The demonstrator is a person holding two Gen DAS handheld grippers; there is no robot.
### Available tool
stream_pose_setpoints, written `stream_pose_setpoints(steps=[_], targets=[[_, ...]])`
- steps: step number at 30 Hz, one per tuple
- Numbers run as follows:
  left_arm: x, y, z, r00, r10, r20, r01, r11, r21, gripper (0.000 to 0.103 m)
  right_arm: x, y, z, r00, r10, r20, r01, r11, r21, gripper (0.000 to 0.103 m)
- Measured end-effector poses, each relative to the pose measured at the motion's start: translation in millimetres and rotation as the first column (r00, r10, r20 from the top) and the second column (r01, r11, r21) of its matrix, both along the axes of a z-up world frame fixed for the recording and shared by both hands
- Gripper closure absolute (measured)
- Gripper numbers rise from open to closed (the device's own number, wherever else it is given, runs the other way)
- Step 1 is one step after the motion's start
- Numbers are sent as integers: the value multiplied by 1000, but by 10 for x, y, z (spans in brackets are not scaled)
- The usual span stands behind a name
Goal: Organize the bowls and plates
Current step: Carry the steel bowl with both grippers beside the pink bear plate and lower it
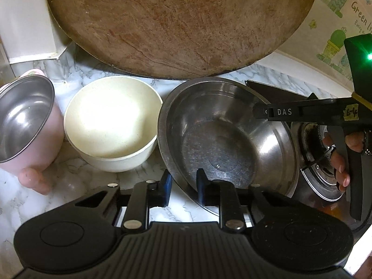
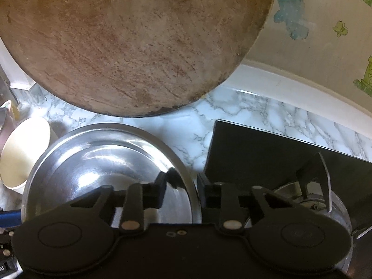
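A wide steel bowl (image 1: 223, 137) sits on the marble counter (image 1: 69, 169). My left gripper (image 1: 183, 186) straddles its near rim, one finger inside and one outside, jaws a little apart. My right gripper (image 2: 182, 186) straddles the same bowl's (image 2: 93, 162) right rim, also slightly apart; its body shows in the left wrist view (image 1: 302, 111). A cream bowl (image 1: 111, 125) stands left of the steel bowl and shows in the right wrist view (image 2: 23, 151). A pink cup with steel lining (image 1: 25, 121) stands at far left.
A large round wooden cutting board (image 1: 181, 23) leans against the back wall. A black gas stove (image 2: 279, 153) with a burner (image 1: 323, 162) lies to the right of the steel bowl. A white box (image 1: 25, 23) stands at back left.
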State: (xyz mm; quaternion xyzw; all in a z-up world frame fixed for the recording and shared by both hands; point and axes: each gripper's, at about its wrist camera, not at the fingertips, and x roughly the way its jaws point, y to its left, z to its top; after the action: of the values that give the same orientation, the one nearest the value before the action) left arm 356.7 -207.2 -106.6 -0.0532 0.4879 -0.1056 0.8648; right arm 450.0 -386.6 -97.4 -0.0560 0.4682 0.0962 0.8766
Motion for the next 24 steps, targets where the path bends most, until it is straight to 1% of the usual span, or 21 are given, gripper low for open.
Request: stream_pose_setpoints(steps=[3, 5, 11, 16, 21, 24], targets=[[-11, 16, 1, 1000, 0, 3, 0, 1000, 7, 82, -22, 8, 18, 1000, 0, 3, 0, 1000, -2, 77], [-27, 32, 10, 1000, -1, 6, 1, 1000, 12, 83, -59, -5, 46, 1000, -3, 5, 3, 1000, 8, 81], [-180, 120, 45, 1000, -25, 18, 25, 999, 21, 84, -268, -36, 115, 1000, -3, 3, 3, 999, 42, 84], [-401, 242, 148, 998, -53, 21, 52, 998, 33, 85, -556, -37, 210, 999, -37, -15, 38, 996, 83, 85], [-653, 390, 253, 999, -49, 8, 49, 998, 45, 85, -885, 58, 338, 998, -59, -32, 62, 992, 109, 87], [-821, 481, 305, 999, -51, 9, 51, 998, 47, 85, -1057, 133, 408, 998, -62, -29, 65, 991, 117, 87]])
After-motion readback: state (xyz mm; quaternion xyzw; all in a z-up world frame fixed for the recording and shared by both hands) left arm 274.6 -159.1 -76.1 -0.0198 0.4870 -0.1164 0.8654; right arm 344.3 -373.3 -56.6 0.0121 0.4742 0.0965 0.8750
